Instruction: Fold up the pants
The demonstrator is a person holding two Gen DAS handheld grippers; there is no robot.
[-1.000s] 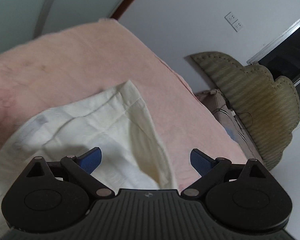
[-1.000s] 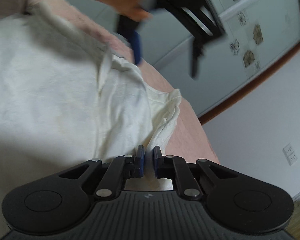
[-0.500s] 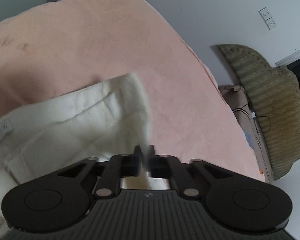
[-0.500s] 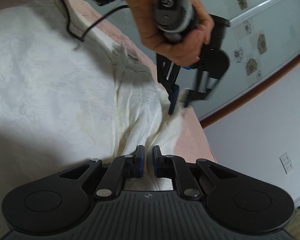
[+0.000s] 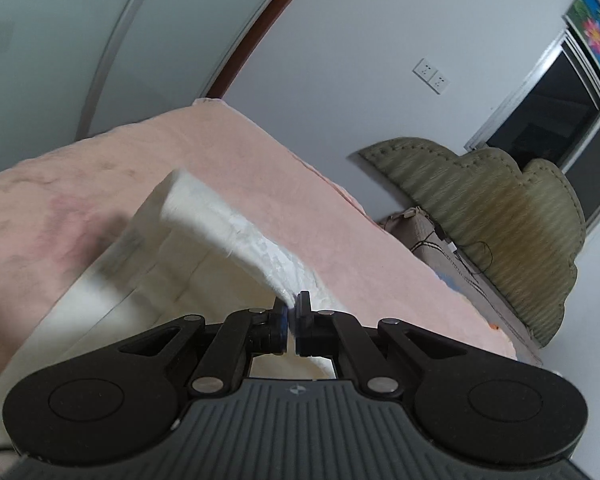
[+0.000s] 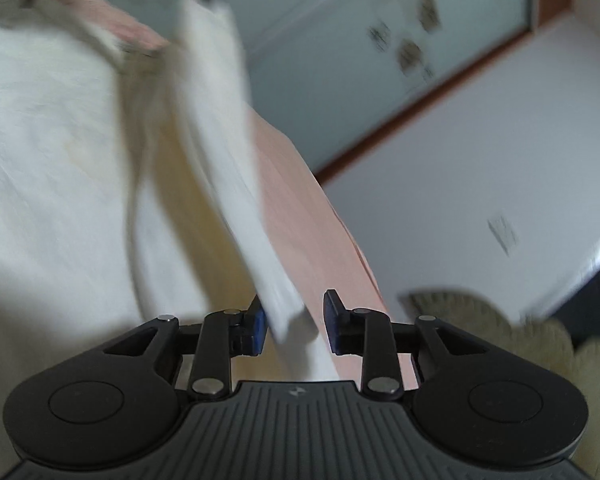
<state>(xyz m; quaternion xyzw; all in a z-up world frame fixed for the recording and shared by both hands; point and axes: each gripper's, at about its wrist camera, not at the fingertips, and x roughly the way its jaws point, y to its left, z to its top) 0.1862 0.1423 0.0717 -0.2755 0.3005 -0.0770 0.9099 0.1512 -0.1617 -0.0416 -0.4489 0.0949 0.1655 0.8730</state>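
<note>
Soft, even daylight; the wall [image 5: 340, 60] is bright, with no glare. Right wrist view heavily motion-blurred, especially the pants [image 6: 228, 184]; left view sharper. Fisheye bends edges; shadows are dim and soft

Nothing to read here, not a word, number or brand name. The nearest thing to a mark is a small star-like emblem [image 5: 295, 390] moulded into the ribbed grey body of the left gripper, and a matching one [image 6: 295, 391] on the right gripper's body (a logo only, no letters). The patterns on the cabinet glass [image 6: 410, 54] are blurred ornaments, not writing.
</note>
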